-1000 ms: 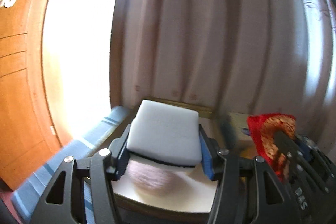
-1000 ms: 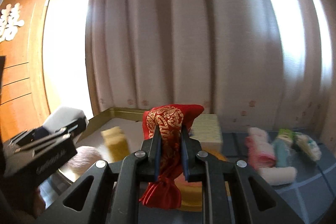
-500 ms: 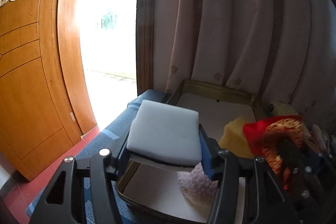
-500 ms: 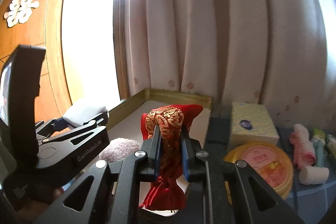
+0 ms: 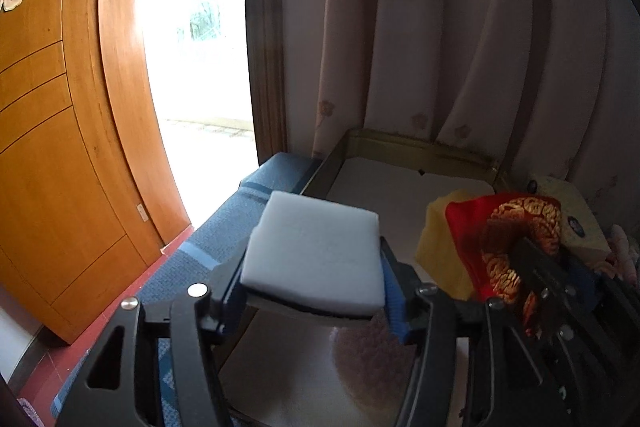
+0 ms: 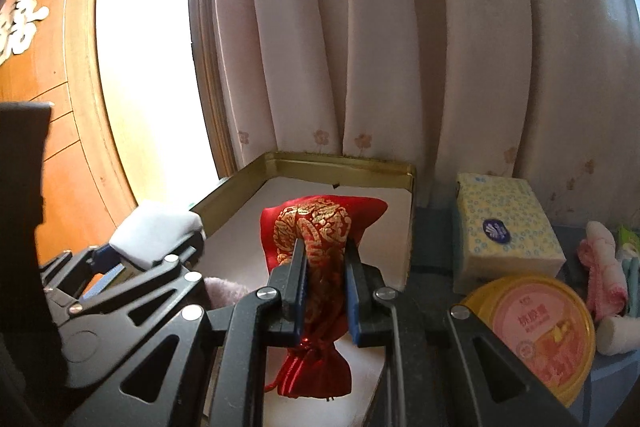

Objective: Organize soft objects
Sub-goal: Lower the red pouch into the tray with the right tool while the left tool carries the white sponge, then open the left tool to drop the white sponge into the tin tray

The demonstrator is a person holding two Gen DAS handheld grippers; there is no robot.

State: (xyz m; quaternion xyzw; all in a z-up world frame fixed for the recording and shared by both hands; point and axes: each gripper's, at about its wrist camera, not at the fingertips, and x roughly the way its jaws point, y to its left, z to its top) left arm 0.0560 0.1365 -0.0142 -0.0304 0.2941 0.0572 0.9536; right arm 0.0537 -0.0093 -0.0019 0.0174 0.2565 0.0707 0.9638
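My left gripper (image 5: 316, 267) is shut on a white foam sponge (image 5: 316, 247) and holds it above the near left part of a gold-rimmed tray (image 5: 420, 143). My right gripper (image 6: 323, 267) is shut on a red and gold brocade pouch (image 6: 316, 227), held over the tray (image 6: 340, 163). A pink fluffy puff (image 5: 372, 359) lies in the tray under the sponge; it also shows in the right wrist view (image 6: 224, 291). A yellow sponge (image 5: 436, 247) sits in the tray behind the pouch (image 5: 516, 227). The sponge also shows in the right wrist view (image 6: 156, 231).
A yellow tissue pack (image 6: 504, 227), a round yellow tin (image 6: 540, 323) and rolled pink and white cloths (image 6: 600, 267) lie right of the tray on the blue cloth (image 5: 208, 243). Curtains hang close behind. A wooden door (image 5: 60, 107) and bright doorway are at left.
Both grippers have swung left toward the tray, still holding their objects. The tray has come nearer and the pouch now hangs over it.
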